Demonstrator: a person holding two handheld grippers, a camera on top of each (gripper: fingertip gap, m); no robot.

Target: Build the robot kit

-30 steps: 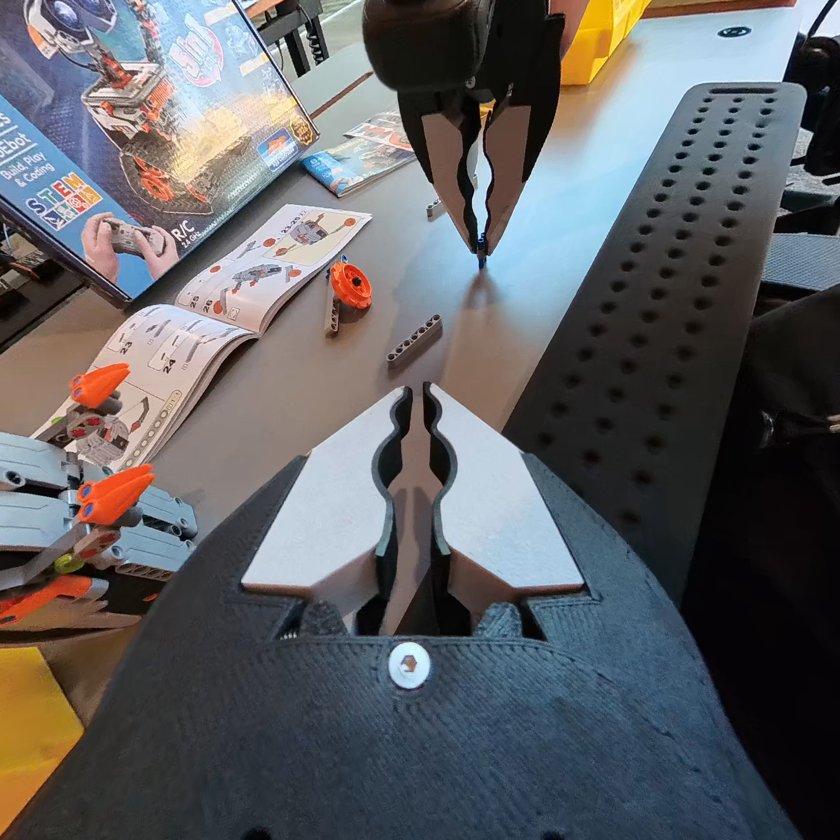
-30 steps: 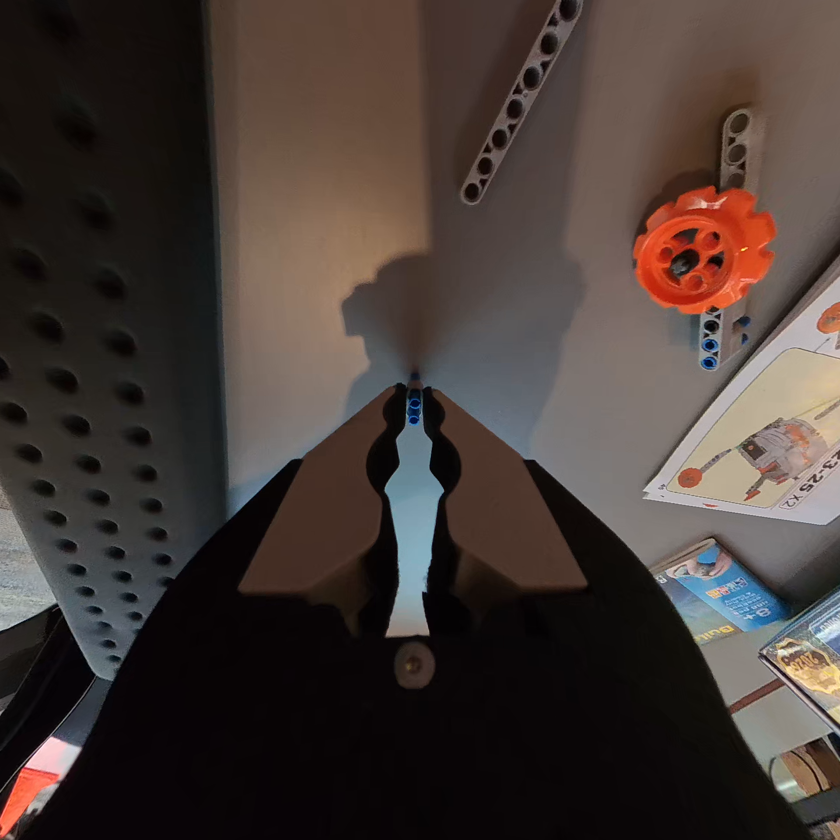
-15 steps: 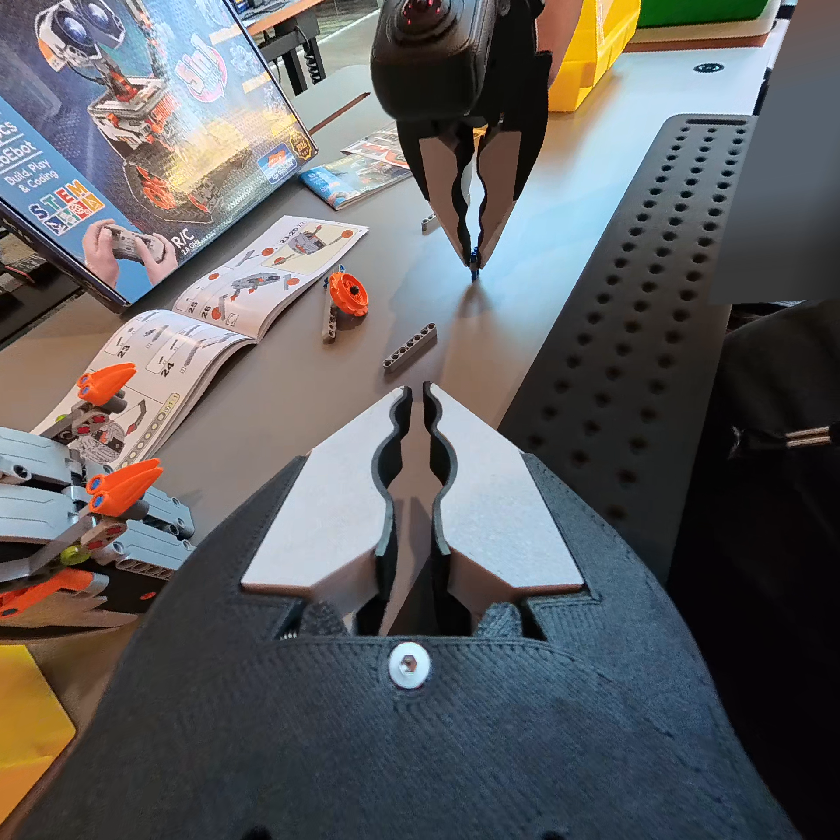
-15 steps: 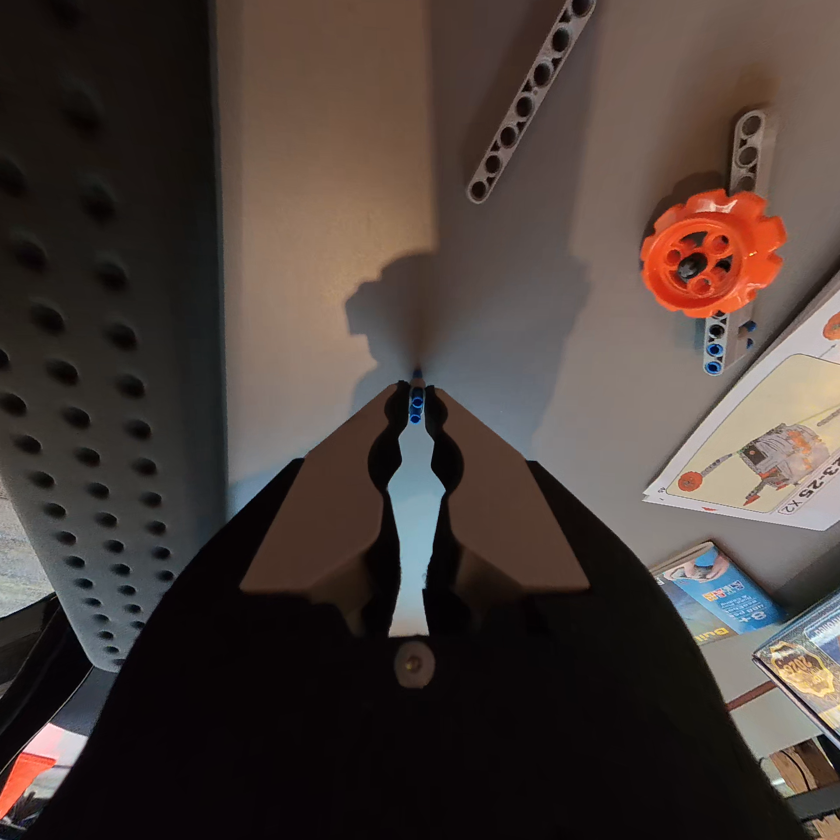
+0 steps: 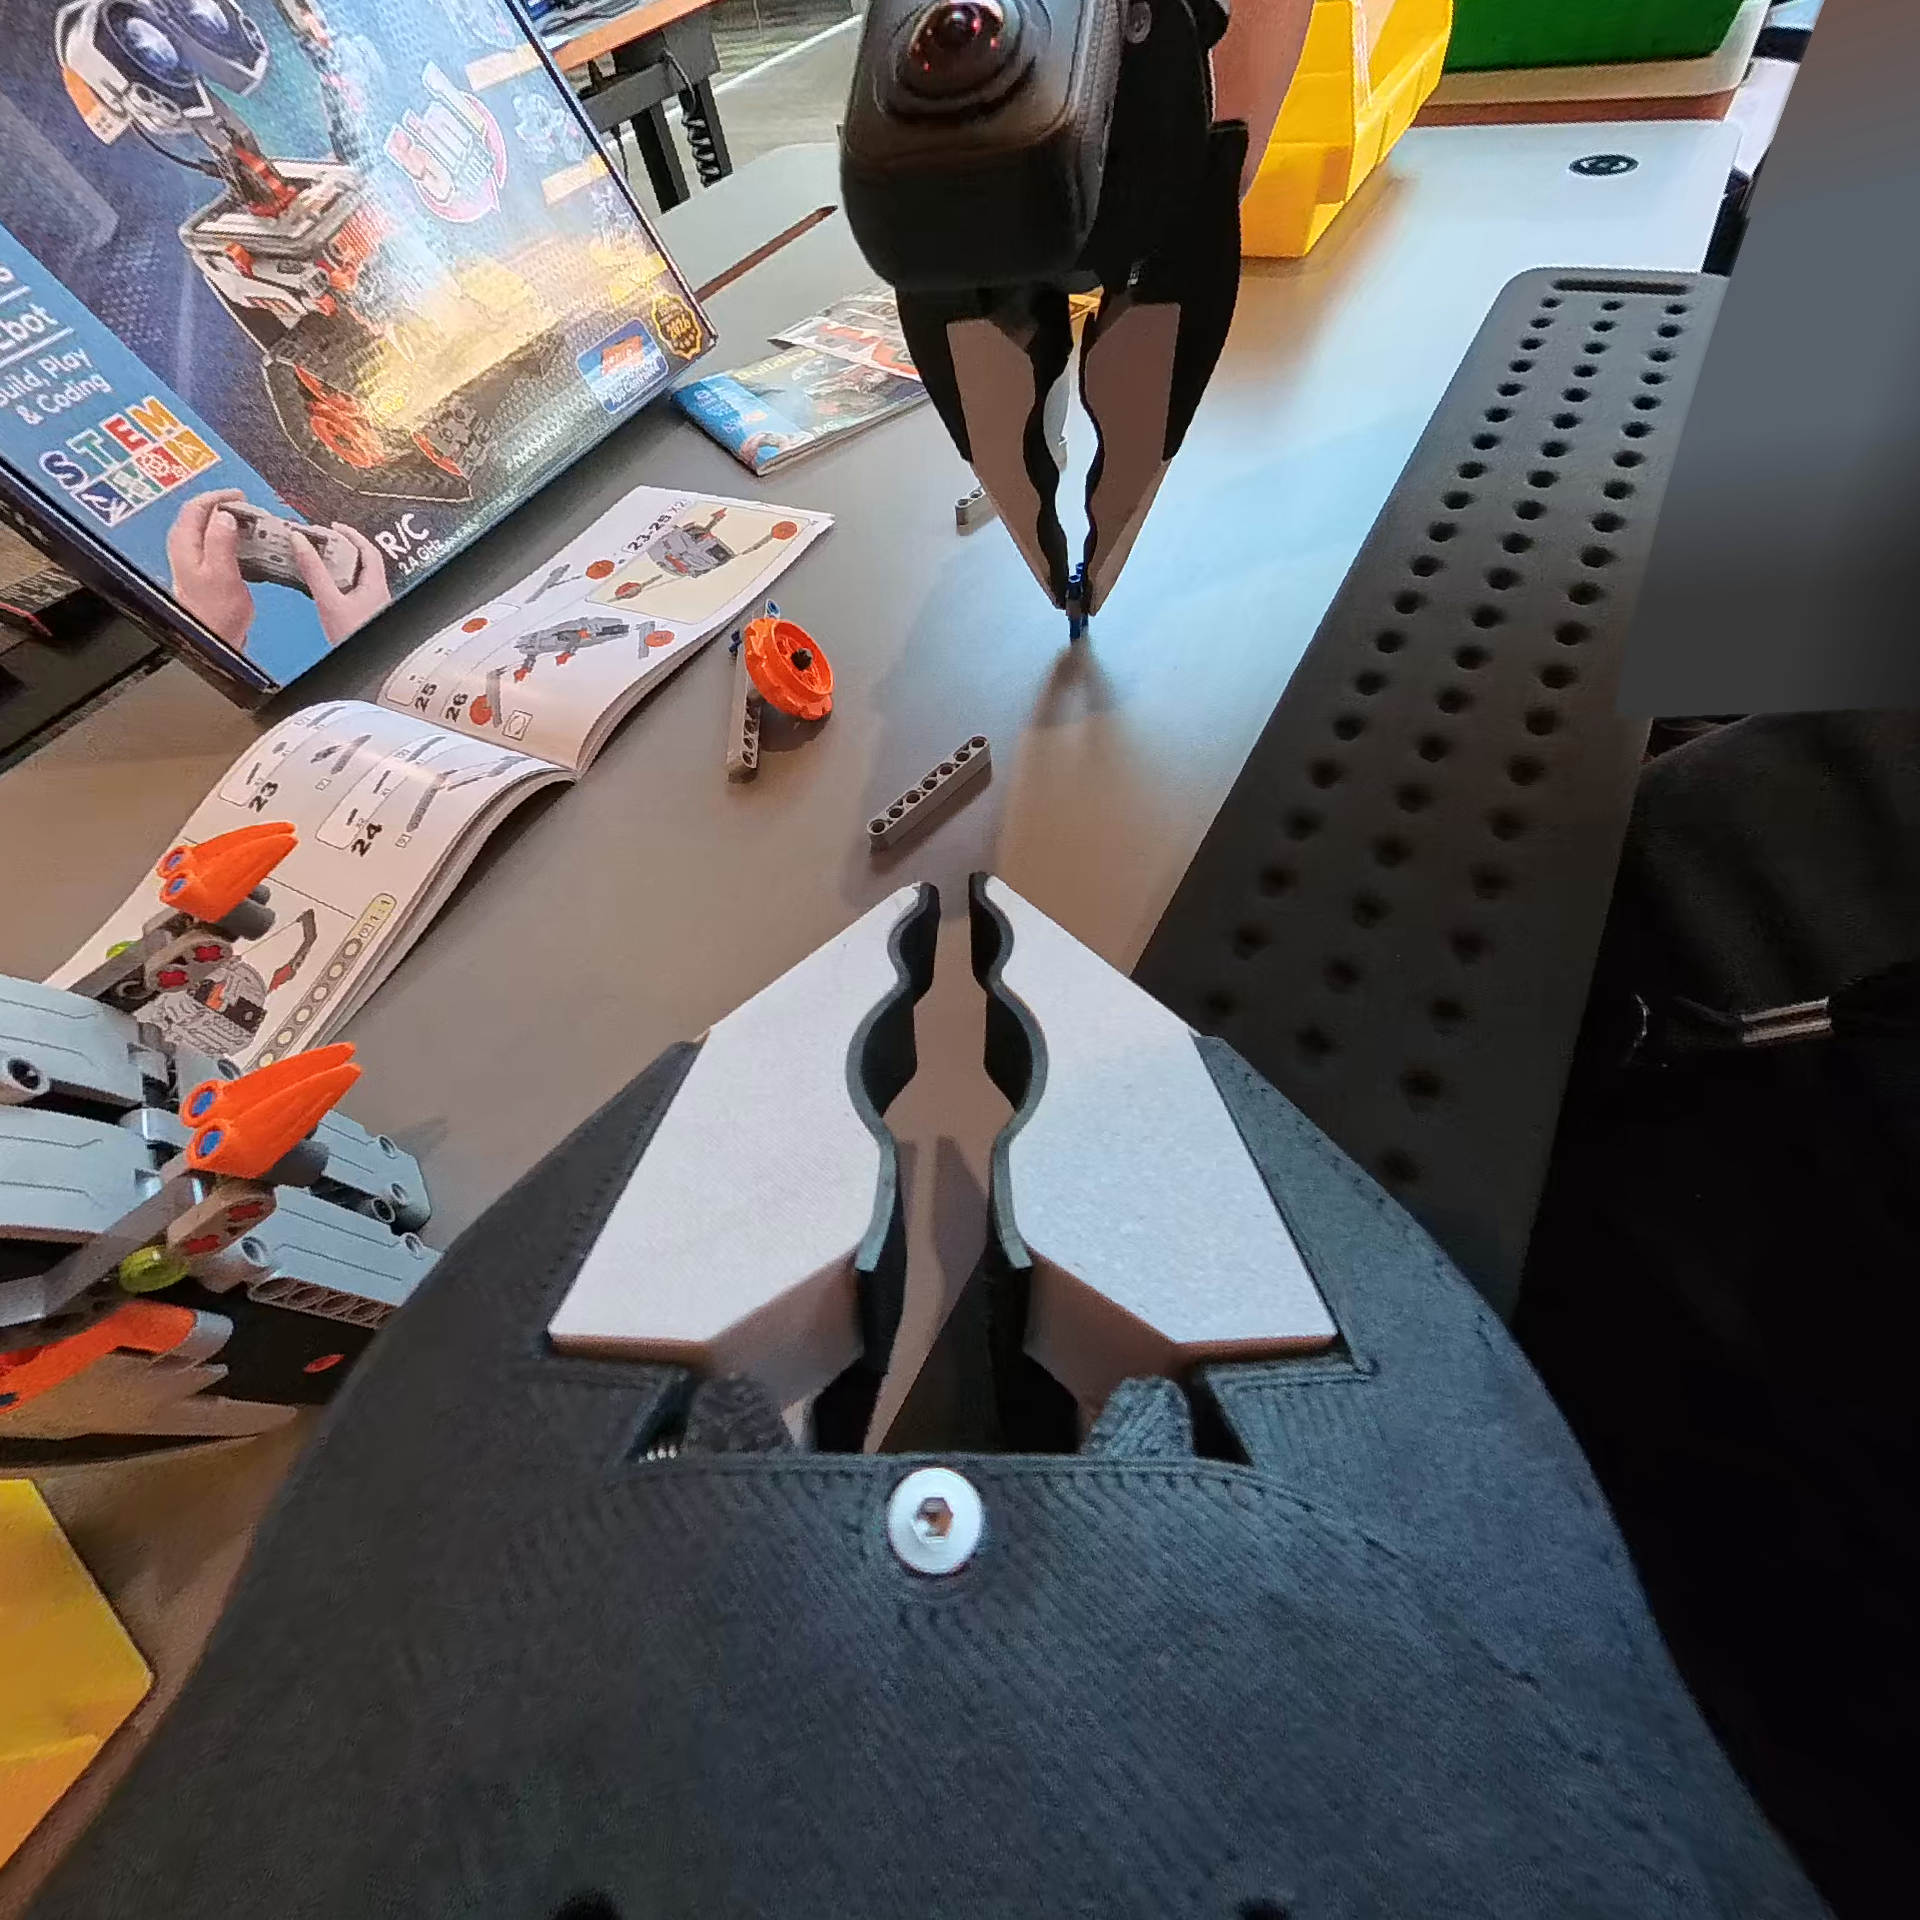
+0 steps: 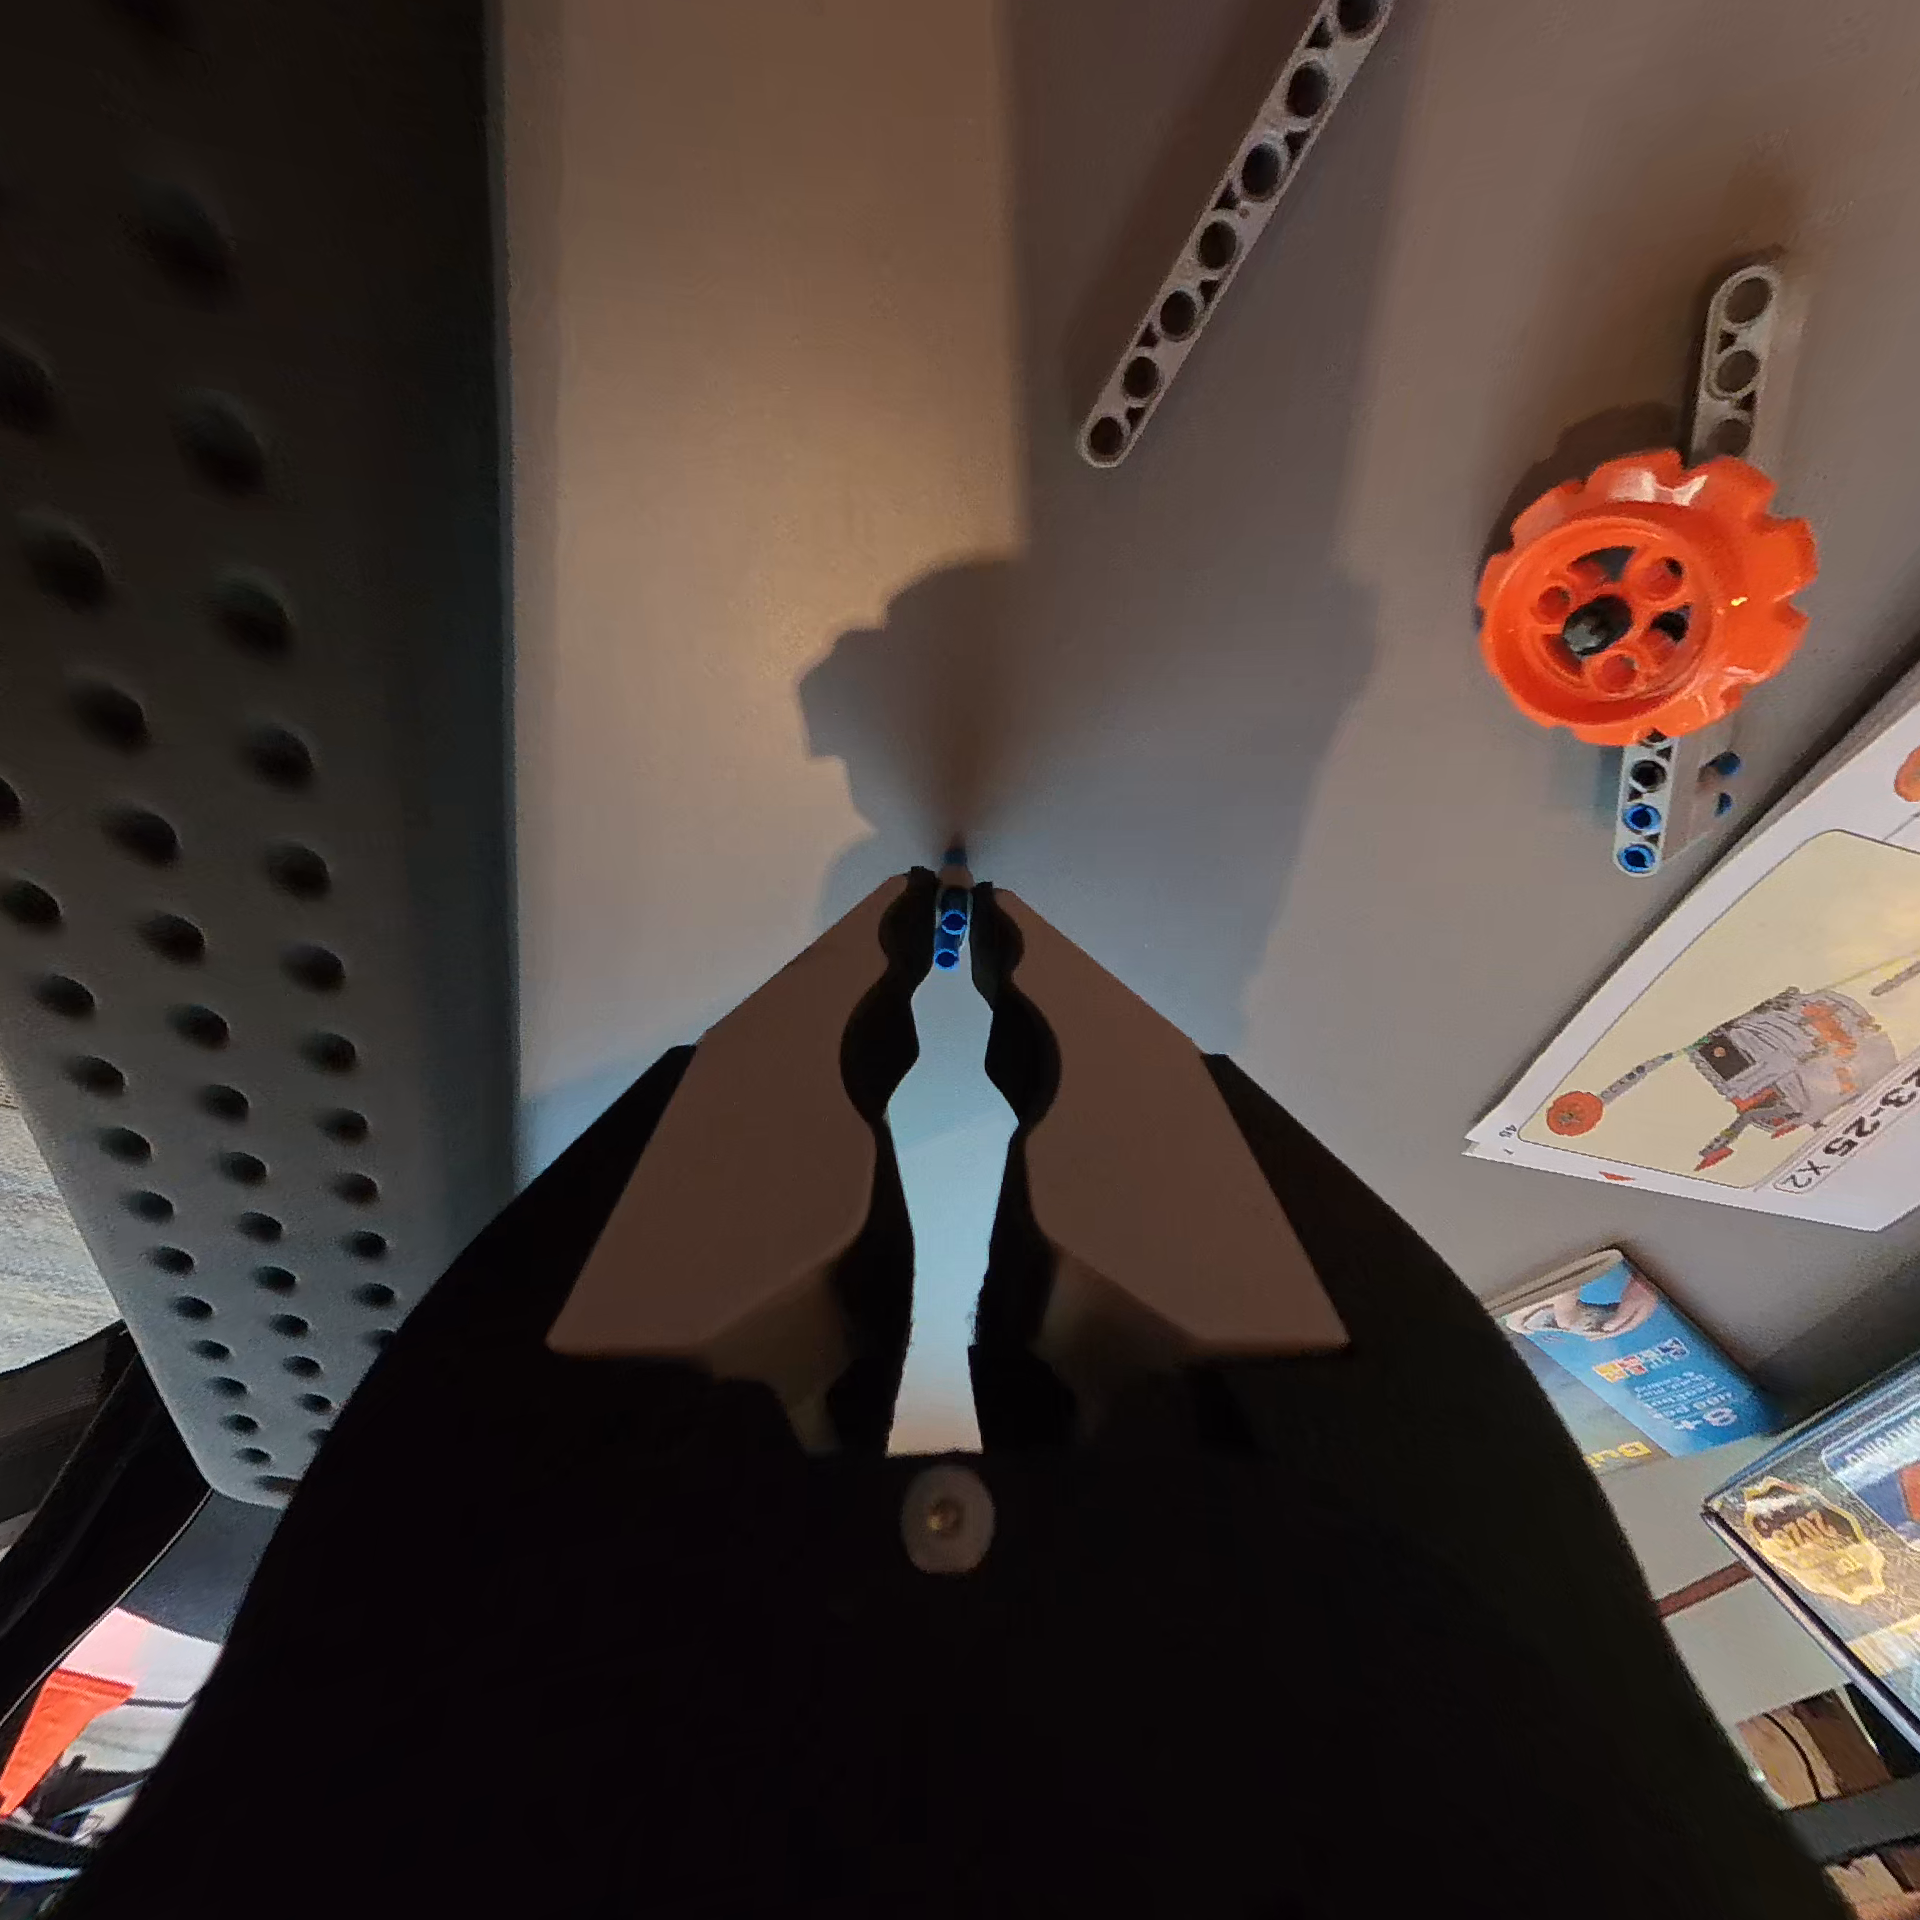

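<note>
Two hand-held grippers: your right hand-held gripper [image 6: 951, 894] still pinches a small blue pin [image 6: 948, 923] at its tips, unmoved just above the surface [image 6: 748, 416], grey beam [image 6: 1216, 239] ahead, while your left hand-held gripper [image 5: 951, 894] stays nearly closed, empty.

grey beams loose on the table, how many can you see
3: one just ahead of the left hand-held gripper, one under the orange wheel, one end showing behind the right hand-held gripper. More may be hidden.
</note>
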